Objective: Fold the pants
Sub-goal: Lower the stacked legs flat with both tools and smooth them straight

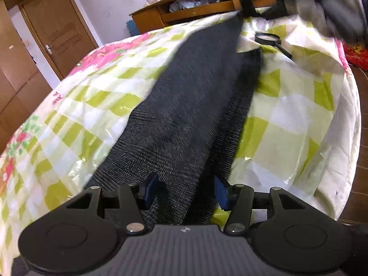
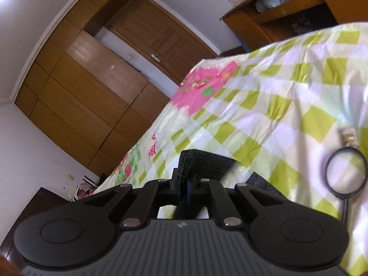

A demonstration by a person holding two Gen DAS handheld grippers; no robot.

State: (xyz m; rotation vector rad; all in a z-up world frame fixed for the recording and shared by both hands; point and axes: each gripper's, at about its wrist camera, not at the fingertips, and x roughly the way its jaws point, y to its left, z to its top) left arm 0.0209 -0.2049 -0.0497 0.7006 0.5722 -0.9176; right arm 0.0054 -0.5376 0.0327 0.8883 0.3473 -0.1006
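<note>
Nearest the lens in the left wrist view, the left gripper is standing with its two blue-padded fingers spread wide, and a fold of the dark pants is running between them. Whether the pads are pressing the cloth cannot be told; the jaws are clearly parted. The pants are stretching away from this gripper as a long dark strip across the bed cover, which is checked in green and white with pink flowers at its edge. A second layer of the same dark cloth is lying along the right side of the strip, partly under it. Beyond it, a black-rimmed magnifying glass is resting on the cover, just beside the pants' far end. At the top right a blurred grey shape is showing, too smeared to name. Behind the bed, a wooden desk and a wooden door are standing against the wall.

Closest in the right wrist view, the right gripper is pinching an edge of the pants, its fingers pressed nearly together on the dark cloth, which is rising up just ahead of them. The checked bed cover is spreading out beyond. The magnifying glass is lying on the cover to the right, near the gripper but apart from it. A wooden wardrobe and the door are filling the left background.
</note>
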